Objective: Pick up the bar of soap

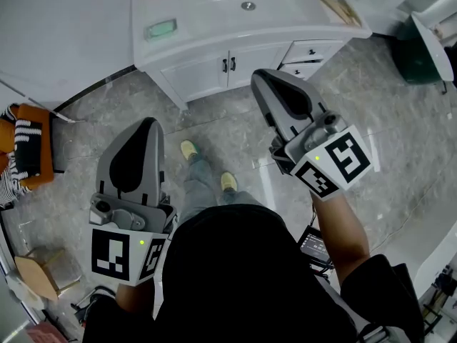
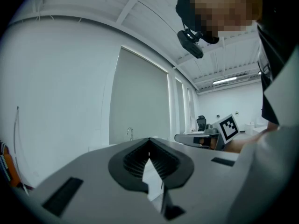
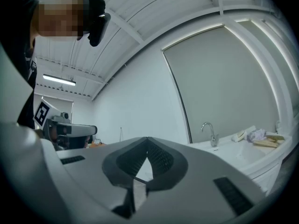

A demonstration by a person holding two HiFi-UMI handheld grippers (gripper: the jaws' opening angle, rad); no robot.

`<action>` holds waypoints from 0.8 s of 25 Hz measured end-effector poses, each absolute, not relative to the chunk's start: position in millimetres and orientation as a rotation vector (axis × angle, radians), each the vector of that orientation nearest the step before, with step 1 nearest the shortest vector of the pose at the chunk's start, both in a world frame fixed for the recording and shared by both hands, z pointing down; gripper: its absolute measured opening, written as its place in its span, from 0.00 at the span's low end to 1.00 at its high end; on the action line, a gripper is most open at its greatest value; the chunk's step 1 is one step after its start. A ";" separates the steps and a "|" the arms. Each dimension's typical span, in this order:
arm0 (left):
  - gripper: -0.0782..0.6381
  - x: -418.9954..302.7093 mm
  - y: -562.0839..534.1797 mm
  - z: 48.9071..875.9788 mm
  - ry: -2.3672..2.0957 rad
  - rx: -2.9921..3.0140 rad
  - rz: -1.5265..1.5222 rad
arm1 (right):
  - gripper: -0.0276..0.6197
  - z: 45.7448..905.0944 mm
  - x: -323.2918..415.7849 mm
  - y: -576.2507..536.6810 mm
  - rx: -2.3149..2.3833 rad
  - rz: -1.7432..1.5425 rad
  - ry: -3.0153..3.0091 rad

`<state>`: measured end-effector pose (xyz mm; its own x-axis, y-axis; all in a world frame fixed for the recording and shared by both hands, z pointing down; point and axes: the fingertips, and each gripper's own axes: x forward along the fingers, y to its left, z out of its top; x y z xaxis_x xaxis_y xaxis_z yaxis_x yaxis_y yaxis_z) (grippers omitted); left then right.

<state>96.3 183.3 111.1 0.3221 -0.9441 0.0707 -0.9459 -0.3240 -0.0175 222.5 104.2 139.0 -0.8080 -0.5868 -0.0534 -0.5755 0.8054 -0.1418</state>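
Note:
The bar of soap [image 1: 161, 28] is pale green and lies on the left end of the white vanity top [image 1: 207, 31], seen in the head view. Both grippers are held level above the grey floor, well short of the vanity. My left gripper [image 1: 151, 123] is shut with nothing in it and sits nearer to me, below the soap in that view. My right gripper [image 1: 259, 76] is also shut and empty, its tip close to the cabinet front. In the gripper views the left gripper [image 2: 149, 140] and the right gripper [image 3: 147, 139] each show closed jaws. I cannot make out the soap there.
The sink drain [image 1: 248, 6] and a faucet [image 3: 209, 130] are mid-counter, with wooden items [image 1: 339, 6] at its right end. A dark green bin [image 1: 421, 56] stands right, an orange seat [image 1: 28, 145] and a cardboard box [image 1: 43, 274] left. The person's shoes [image 1: 189, 150] are between the grippers.

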 end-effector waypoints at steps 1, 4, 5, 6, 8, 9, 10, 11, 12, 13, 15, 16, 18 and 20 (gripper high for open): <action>0.12 95.0 181.5 110.3 -1.809 2.533 0.100 | 0.05 138.3 222.5 102.6 -0.941 -0.179 2.895; 0.12 91.9 177.9 111.6 -1.802 2.531 0.089 | 0.05 137.8 219.2 100.1 -0.946 -0.172 2.908; 0.12 91.0 176.8 111.9 -1.800 2.530 0.085 | 0.05 137.8 217.5 99.5 -0.946 -0.170 2.912; 0.12 90.2 175.7 111.8 -1.798 2.530 0.078 | 0.05 137.6 216.1 98.8 -0.947 -0.168 2.914; 0.12 88.4 173.0 110.9 -1.797 2.532 0.066 | 0.05 136.9 214.0 97.0 -0.950 -0.165 2.917; 0.12 87.0 171.1 110.4 -1.796 2.534 0.063 | 0.05 136.4 212.6 95.5 -0.952 -0.162 2.919; 0.12 84.9 168.8 110.1 -1.796 2.537 0.061 | 0.05 135.7 210.8 93.5 -0.953 -0.157 2.919; 0.12 82.5 166.2 109.9 -1.796 2.538 0.062 | 0.05 135.2 208.5 91.2 -0.954 -0.152 2.920; 0.12 79.7 163.4 109.8 -1.796 2.538 0.062 | 0.05 135.0 205.9 88.5 -0.954 -0.149 2.921; 0.12 77.1 160.5 109.7 -1.797 2.537 0.061 | 0.05 134.9 203.4 85.7 -0.954 -0.149 2.921; 0.12 72.6 155.2 109.8 -1.798 2.533 0.056 | 0.05 135.2 199.0 80.5 -0.953 -0.151 2.924; 0.12 70.7 152.7 110.4 -1.798 2.531 0.054 | 0.05 135.8 197.0 78.3 -0.952 -0.153 2.927; 0.12 66.7 147.3 112.5 -1.797 2.526 0.049 | 0.05 138.1 192.7 73.3 -0.952 -0.156 2.932; 0.12 61.5 140.3 114.7 -1.793 2.521 0.047 | 0.05 140.1 187.6 66.0 -0.954 -0.163 2.932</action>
